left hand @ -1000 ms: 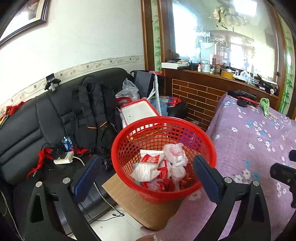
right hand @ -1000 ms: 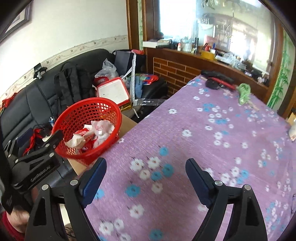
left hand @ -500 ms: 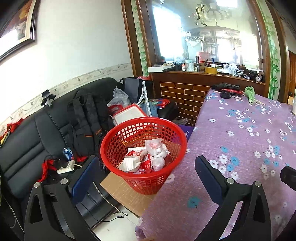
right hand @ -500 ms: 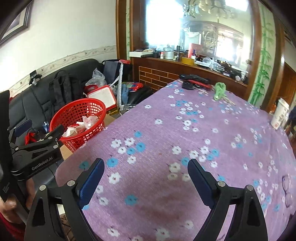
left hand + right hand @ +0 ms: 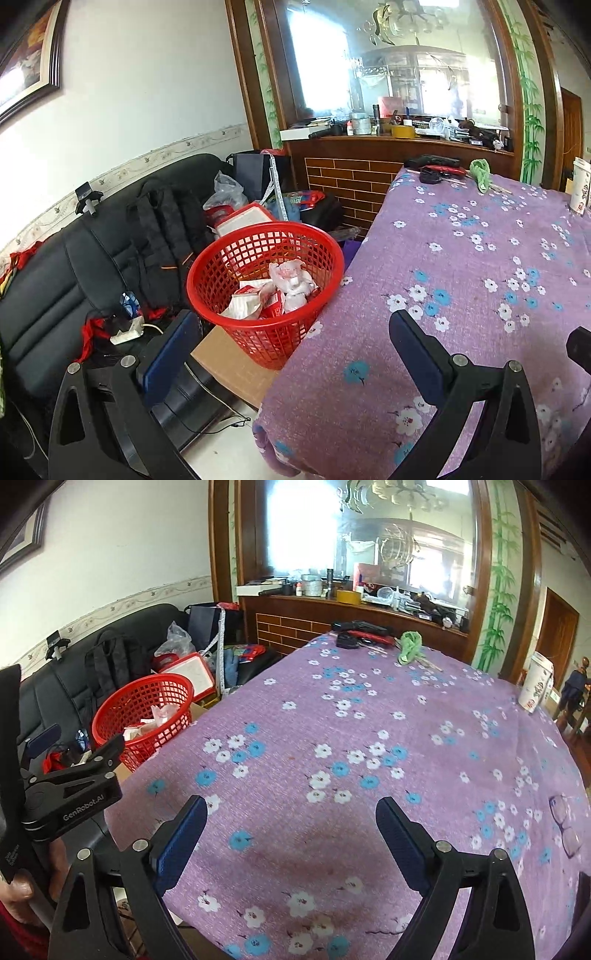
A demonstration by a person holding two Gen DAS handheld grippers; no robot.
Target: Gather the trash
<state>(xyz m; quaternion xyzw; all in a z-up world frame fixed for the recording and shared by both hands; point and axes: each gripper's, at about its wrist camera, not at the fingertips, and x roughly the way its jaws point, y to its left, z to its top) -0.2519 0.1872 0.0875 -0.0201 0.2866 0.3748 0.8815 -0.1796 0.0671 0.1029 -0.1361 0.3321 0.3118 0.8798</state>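
Observation:
A red mesh basket (image 5: 325, 258) stands on a cardboard box at the left edge of the table and holds crumpled white and red wrappers (image 5: 273, 291). It also shows in the right wrist view (image 5: 110, 709). My left gripper (image 5: 291, 347) is open and empty, held back from the basket near the table's corner. My right gripper (image 5: 291, 830) is open and empty above the purple flowered tablecloth (image 5: 369, 738). The left gripper's body (image 5: 66, 786) shows at the left in the right wrist view.
A black sofa (image 5: 55, 266) with a backpack and clutter stands left of the basket. On the table lie black and red items (image 5: 362, 633), a green cloth (image 5: 410, 644), a paper cup (image 5: 535, 683) and glasses (image 5: 565, 823). A brick counter stands behind.
Both grippers have pulled back and up from the basket, so it looks smaller and more of the table shows. Both stay open.

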